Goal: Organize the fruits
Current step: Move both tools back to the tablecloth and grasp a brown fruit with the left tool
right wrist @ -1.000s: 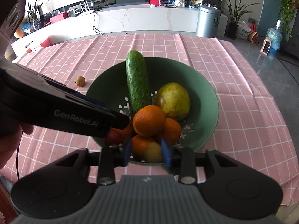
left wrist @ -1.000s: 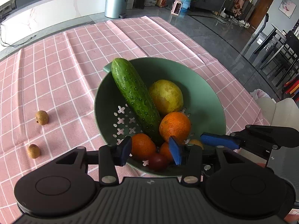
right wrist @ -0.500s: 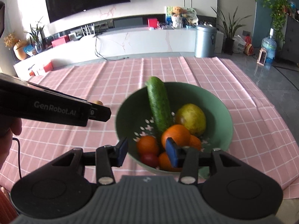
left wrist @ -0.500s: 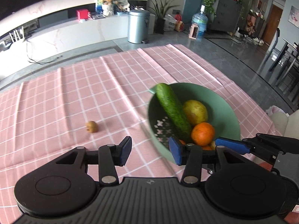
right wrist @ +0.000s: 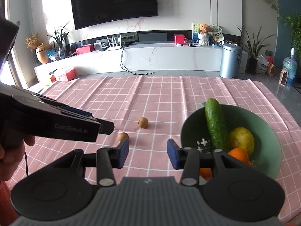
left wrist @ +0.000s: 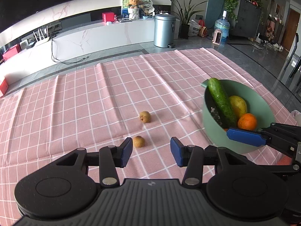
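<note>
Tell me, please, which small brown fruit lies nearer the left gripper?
The nearer brown fruit, beside the left gripper; the other brown fruit lies farther up the cloth.

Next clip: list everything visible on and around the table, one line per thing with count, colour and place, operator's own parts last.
Small round brown fruits: two, brown, loose on the cloth, left of the bowl.
Perforated plastic bowl: one, green, right side of the cloth.
Long cucumber: one, dark green, leaning on the bowl's rim.
Pear: one, yellow-green, in the bowl.
Oranges: at least two, orange, in the bowl.
Checked tablecloth: one, pink and white, covering the table.
Pedal bin: one, silver, on the floor behind.
Left gripper: fingers blue, open, empty.
Right gripper: fingers blue, open, empty, just been opening.
</note>
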Demonstrator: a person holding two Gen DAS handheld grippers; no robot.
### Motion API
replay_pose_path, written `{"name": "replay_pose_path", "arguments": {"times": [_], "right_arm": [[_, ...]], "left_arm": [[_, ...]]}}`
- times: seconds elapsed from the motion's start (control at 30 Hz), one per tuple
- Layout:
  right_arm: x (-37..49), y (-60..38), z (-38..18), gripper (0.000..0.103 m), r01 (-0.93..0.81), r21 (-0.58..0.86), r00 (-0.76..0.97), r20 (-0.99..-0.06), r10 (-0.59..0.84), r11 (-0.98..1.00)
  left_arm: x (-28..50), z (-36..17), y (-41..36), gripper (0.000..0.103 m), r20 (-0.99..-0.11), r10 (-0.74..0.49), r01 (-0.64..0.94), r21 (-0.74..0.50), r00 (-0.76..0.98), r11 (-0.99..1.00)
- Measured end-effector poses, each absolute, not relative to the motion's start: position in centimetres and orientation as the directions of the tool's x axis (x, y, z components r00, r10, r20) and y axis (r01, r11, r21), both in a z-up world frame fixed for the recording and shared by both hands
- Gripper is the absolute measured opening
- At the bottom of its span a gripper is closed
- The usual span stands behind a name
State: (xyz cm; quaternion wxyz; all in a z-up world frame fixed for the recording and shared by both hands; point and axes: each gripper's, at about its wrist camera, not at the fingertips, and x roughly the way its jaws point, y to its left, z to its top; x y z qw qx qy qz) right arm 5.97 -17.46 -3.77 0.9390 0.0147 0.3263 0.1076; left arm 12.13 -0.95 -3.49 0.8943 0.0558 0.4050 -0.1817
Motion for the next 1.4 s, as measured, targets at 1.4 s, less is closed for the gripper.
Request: {"name": "replay_pose_path", "arguments": {"times": [1.4], "right_arm": [[15.7, -12.3, -11.8, 0.025, -0.294, -0.07, 0.704, -0.691, 0.166, 0.953]], "left_arm": [[20.3, -11.1, 2.0, 0.028, -0.789, -0.311, 0.238, -0.214, 0.53, 0.947]]}}
